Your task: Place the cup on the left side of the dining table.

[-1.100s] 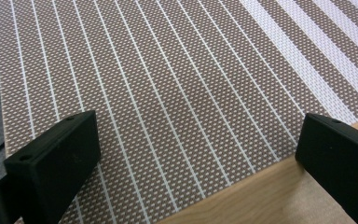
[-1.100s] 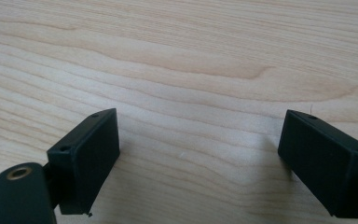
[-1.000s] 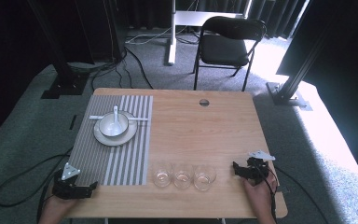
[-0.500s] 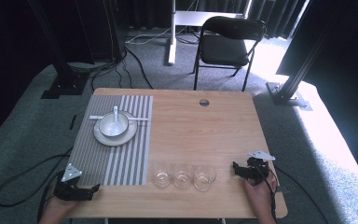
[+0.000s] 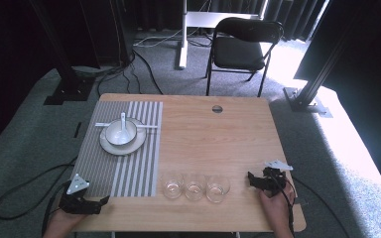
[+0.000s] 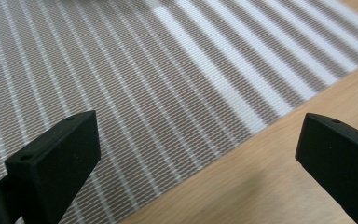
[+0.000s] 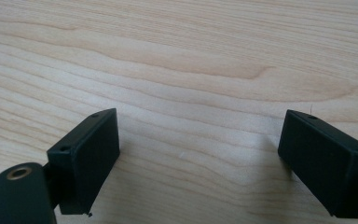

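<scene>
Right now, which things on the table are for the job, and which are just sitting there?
For the job, most likely, being nearest the open grippers:
three glasses near the right gripper
striped placemat under the left gripper

Just sitting there:
bowl with spoon on a plate
black chair behind the table

Bare table [image 5: 218,134] mid-span; three glasses [image 5: 194,188] between the grippers.
</scene>
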`<state>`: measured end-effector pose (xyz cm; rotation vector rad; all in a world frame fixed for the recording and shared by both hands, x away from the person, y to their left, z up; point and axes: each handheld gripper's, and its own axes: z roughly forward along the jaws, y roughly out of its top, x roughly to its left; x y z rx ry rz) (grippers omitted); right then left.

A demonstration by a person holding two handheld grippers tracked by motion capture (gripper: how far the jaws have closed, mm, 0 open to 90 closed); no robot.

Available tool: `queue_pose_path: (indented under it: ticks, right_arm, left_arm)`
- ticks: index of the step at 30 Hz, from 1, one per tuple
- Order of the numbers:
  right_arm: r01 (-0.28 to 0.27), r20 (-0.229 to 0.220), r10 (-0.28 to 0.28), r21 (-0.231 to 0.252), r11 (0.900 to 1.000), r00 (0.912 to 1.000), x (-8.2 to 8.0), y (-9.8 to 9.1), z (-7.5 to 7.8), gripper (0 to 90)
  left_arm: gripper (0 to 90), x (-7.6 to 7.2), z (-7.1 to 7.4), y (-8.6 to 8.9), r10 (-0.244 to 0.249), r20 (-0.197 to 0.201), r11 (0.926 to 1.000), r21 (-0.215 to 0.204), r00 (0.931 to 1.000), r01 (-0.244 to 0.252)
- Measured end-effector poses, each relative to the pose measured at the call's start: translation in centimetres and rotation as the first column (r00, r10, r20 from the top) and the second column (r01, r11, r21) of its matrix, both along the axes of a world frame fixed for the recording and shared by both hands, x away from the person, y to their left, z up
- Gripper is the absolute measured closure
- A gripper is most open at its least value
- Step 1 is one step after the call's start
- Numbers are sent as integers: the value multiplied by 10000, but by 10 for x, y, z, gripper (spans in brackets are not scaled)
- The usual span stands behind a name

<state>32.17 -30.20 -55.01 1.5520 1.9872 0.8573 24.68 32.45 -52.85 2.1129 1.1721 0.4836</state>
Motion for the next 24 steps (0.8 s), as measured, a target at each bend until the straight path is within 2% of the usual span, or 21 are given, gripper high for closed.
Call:
queue_pose_path:
  ticks: [7, 13, 24]
  right_arm:
    - [-1, 0, 1, 0, 10000, 10000, 0, 0, 0, 120]
    - [1, -2, -1, 1, 10000, 10000, 0, 0, 0, 120]
    - [-1, 0, 1, 0, 10000, 10000, 0, 0, 0, 120]
  left_arm:
    - [4, -1, 4, -9, -415, -39, 9991, 105, 9991, 416]
    - [4, -3, 8, -13, -783, 85, 9966, -262, 9969, 785]
    - [4, -3, 10, -28, -1281, 135, 9918, -29, 9917, 1281]
